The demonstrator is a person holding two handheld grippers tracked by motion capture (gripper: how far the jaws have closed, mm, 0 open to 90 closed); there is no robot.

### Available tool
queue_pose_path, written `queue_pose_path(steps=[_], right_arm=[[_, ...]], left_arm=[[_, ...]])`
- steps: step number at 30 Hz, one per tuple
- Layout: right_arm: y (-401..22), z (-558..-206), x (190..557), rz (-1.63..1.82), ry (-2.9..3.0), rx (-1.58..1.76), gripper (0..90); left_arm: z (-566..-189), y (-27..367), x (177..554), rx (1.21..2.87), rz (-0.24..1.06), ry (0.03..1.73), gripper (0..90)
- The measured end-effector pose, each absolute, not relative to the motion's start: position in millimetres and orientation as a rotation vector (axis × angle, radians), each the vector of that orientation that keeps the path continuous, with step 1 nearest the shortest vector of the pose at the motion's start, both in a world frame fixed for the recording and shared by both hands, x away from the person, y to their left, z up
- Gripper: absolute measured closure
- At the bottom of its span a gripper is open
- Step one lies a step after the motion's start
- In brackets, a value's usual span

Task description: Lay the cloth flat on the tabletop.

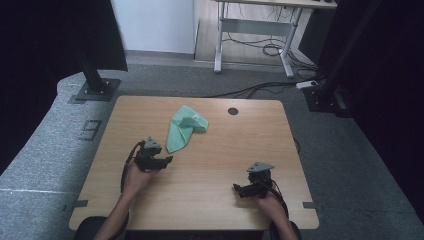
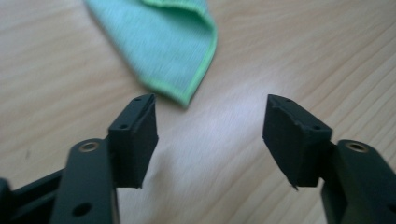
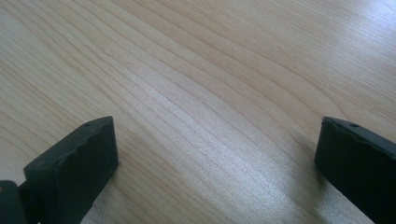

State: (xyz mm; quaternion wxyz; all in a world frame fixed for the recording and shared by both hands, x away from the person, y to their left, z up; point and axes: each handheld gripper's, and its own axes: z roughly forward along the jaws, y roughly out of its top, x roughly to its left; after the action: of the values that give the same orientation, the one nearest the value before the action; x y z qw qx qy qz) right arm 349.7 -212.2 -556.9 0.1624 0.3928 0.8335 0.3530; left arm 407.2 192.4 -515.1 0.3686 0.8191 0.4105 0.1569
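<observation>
A folded green cloth [image 1: 184,127] lies on the wooden table [image 1: 225,150], left of its middle. My left gripper [image 1: 169,160] hovers just below the cloth's near corner, held in a hand. In the left gripper view the cloth [image 2: 159,42] lies ahead of the left gripper [image 2: 210,135], whose jaws stand apart with nothing between them. The right gripper [image 1: 235,189] rests near the table's front right, well away from the cloth. Its jaws stand wide over bare wood in the right gripper view [image 3: 217,158], holding nothing.
A round cable hole [image 1: 233,111] sits near the table's far edge. Black stand bases [image 1: 95,90] rest on the grey carpet at both far corners. A desk frame with cables [image 1: 270,47] stands farther back.
</observation>
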Motion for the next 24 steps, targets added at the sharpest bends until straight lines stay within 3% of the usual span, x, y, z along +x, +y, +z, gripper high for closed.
queue_pose_path(steps=[15, 24], right_arm=[[-212.2, -556.9, 349.7, 1.008, 2.378, 1.121, 0.0], [-212.2, -556.9, 349.8, 1.008, 2.378, 1.121, 0.0]], left_arm=[[-512.4, 149.6, 449.4, 2.147, 0.423, 0.985, 58.8], [-528.0, 132.7, 470.4, 2.161, 0.412, 1.018, 61.7]])
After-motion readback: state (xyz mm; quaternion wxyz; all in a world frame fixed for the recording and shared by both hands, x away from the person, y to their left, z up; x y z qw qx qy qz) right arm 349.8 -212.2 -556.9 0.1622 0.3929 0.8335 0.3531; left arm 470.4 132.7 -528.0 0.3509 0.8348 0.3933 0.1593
